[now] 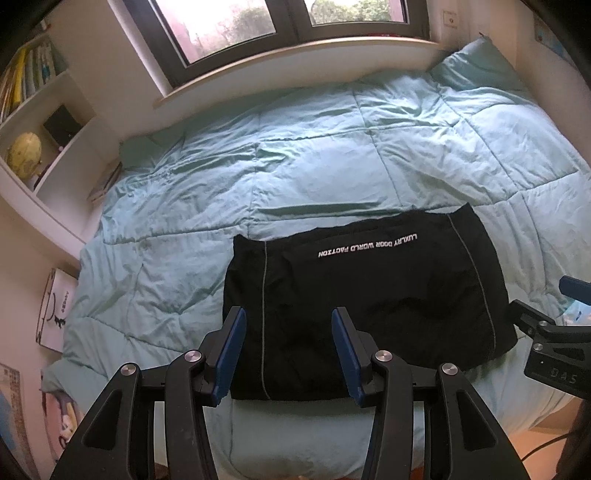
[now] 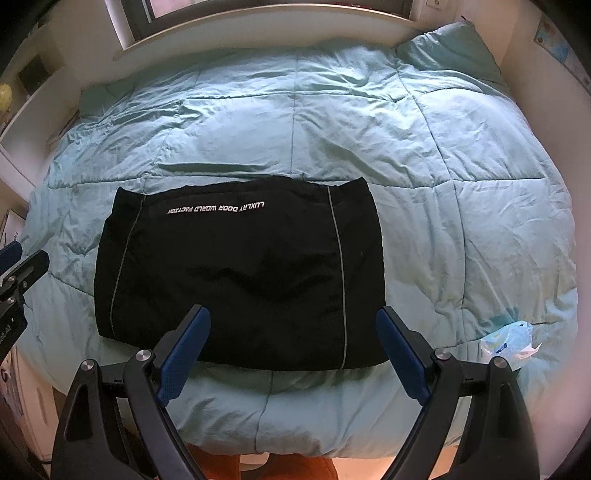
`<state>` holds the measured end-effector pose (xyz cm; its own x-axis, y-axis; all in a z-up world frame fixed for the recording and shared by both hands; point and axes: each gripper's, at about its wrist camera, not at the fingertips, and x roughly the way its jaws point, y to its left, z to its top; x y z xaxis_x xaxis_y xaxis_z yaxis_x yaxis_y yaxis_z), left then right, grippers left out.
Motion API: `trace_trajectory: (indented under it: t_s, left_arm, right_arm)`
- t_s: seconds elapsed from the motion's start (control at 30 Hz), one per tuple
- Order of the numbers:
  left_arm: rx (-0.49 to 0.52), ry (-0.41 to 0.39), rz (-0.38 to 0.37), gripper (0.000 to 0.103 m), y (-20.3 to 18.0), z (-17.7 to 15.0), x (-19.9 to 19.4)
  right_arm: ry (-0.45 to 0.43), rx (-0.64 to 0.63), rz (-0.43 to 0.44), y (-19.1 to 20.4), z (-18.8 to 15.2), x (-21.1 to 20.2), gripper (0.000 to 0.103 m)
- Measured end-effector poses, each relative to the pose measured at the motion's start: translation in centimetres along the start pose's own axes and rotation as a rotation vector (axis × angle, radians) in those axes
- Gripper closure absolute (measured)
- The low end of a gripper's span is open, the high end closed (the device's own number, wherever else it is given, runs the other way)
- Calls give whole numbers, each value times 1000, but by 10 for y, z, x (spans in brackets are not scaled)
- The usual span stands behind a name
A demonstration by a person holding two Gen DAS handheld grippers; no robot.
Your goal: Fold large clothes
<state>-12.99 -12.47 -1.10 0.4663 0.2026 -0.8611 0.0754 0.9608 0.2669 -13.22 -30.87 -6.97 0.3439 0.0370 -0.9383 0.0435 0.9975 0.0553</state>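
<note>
The black top (image 2: pixel 240 273) lies folded small on the bed (image 2: pixel 443 147), so little is left, and the left gripper (image 1: pixel 288 350) and right gripper (image 2: pixel 293 354) are both apart, holding nothing.

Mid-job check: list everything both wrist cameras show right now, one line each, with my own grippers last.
Folded black garment with white lettering and grey piping: one, black, flat rectangle near the bed's front edge.
Quilted fabric duvet: one, light teal, covering the bed.
Pillow: one, teal, far right corner by the sill.
Dark-framed window: one, above the curved white sill.
White wall shelf: one, left of the bed, holding books.
Round globe: one, yellowish, on the shelf.
Crumpled wrapper: one, pale blue and white, on the duvet's right front edge.
Left gripper: black with blue pads, open, over the garment's near-left part.
Right gripper: black with blue pads, open, over the garment's near-right edge.
</note>
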Motion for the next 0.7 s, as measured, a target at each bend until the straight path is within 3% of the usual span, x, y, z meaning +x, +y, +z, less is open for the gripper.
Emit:
trace_trajectory:
  t_s: [0.7]
  left_arm:
    - [9, 19, 42, 54, 4, -2, 8]
  right_arm:
    - [9, 18, 15, 2, -1, 9, 11]
